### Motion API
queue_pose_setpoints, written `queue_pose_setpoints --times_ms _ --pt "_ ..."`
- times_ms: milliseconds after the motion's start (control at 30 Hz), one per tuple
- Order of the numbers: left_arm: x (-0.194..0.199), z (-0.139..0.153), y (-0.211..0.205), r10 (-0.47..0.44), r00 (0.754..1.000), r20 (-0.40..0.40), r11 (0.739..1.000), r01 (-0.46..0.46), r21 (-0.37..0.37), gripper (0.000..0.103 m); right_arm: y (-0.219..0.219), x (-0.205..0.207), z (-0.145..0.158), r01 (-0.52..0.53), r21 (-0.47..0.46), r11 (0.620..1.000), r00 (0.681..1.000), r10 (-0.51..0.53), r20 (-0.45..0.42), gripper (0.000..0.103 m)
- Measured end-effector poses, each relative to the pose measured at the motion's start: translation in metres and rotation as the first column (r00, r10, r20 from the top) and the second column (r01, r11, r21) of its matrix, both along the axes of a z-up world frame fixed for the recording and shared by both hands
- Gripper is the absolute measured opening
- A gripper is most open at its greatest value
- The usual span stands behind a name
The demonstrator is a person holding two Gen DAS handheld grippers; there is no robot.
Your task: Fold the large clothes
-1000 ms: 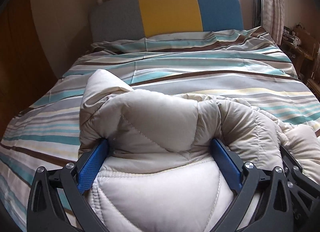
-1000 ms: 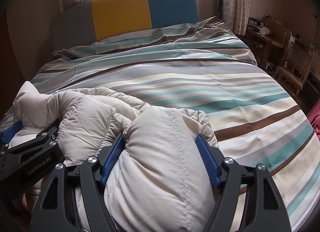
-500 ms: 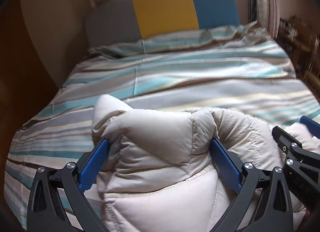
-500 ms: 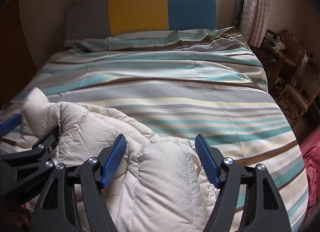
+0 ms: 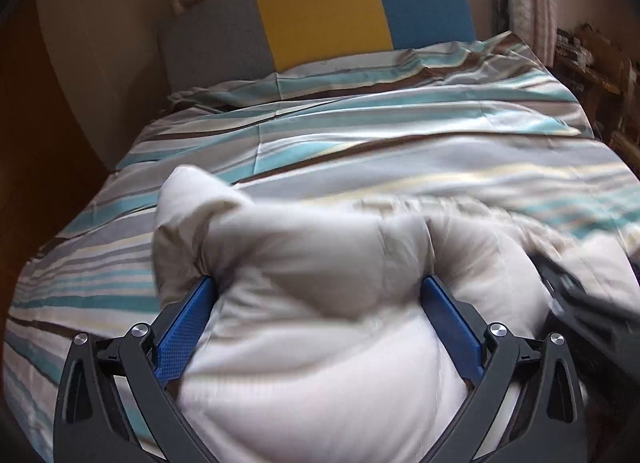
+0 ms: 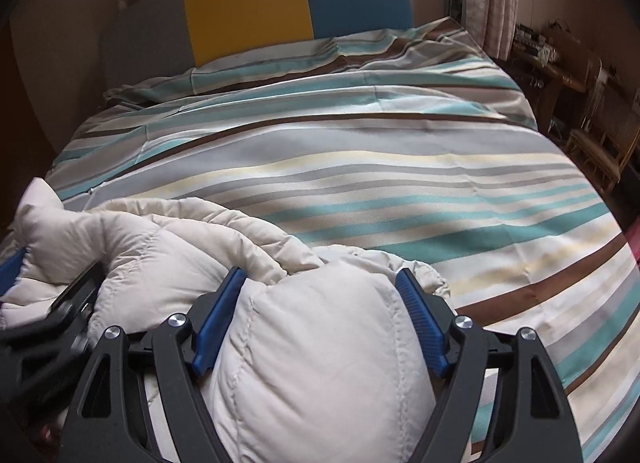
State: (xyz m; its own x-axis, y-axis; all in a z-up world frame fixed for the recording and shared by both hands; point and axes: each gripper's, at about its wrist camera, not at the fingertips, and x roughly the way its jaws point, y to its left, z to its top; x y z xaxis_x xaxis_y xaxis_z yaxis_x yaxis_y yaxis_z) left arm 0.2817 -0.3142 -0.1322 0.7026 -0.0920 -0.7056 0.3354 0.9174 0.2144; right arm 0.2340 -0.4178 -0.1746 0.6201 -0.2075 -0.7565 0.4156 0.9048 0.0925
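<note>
A cream puffy quilted jacket (image 5: 320, 343) lies bunched at the near end of the bed. My left gripper (image 5: 320, 287) is shut on a thick wad of it, and the blue pads (image 5: 188, 323) dig into both sides. The view is blurred by motion. In the right wrist view the same jacket (image 6: 320, 363) bulges between the blue pads (image 6: 218, 323) of my right gripper (image 6: 320, 277). Its jaws are opening, with the fabric touching both pads. The left gripper's black frame (image 6: 60, 315) shows at the left edge there.
A striped duvet (image 6: 400, 167) covers the bed beyond the jacket. The headboard (image 6: 248, 3) is grey, yellow and blue, under a curtained window. Wooden furniture and a chair (image 6: 592, 135) stand to the right of the bed. A dark wood wall (image 5: 24, 143) runs along the left.
The right gripper's jaws have widened around the jacket, and its view has swung left across the bed. The left view has gone blurry, with its grip unchanged.
</note>
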Motion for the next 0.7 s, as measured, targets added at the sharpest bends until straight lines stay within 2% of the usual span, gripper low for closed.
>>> queue_pose_setpoints --times_ms 167,267,400,467,533,700 --pt "-0.054 0.013 0.024 -0.003 1.0 0.007 0.998 0.004 -0.067 0.1 0.002 -0.003 0.004 -0.011 -0.003 1.0 1.0 0.011 0.004 0.078" --pt "-0.074 0.008 0.033 -0.01 0.998 0.06 0.996 0.015 -0.084 0.1 0.007 -0.013 0.016 -0.037 0.026 0.999 0.998 0.038 -0.043 0.079" --pt "-0.074 0.001 0.04 -0.007 0.996 0.085 0.989 0.02 -0.149 0.1 0.023 -0.046 0.027 -0.037 0.014 0.999 0.999 0.036 0.019 0.079" --pt "-0.074 -0.002 0.037 -0.013 0.994 0.105 0.989 0.029 -0.147 0.1 0.025 -0.054 0.02 -0.016 -0.033 0.999 0.997 0.018 0.07 0.08" --pt "-0.077 -0.005 0.034 -0.02 0.99 0.141 0.99 0.039 -0.134 0.1 0.022 -0.055 0.013 0.013 -0.028 1.0 0.994 -0.01 0.112 0.082" --pt "-0.076 -0.005 0.034 -0.016 0.991 0.129 0.99 0.034 -0.137 0.1 0.024 -0.049 0.01 0.025 -0.066 0.997 0.995 -0.018 0.1 0.084"
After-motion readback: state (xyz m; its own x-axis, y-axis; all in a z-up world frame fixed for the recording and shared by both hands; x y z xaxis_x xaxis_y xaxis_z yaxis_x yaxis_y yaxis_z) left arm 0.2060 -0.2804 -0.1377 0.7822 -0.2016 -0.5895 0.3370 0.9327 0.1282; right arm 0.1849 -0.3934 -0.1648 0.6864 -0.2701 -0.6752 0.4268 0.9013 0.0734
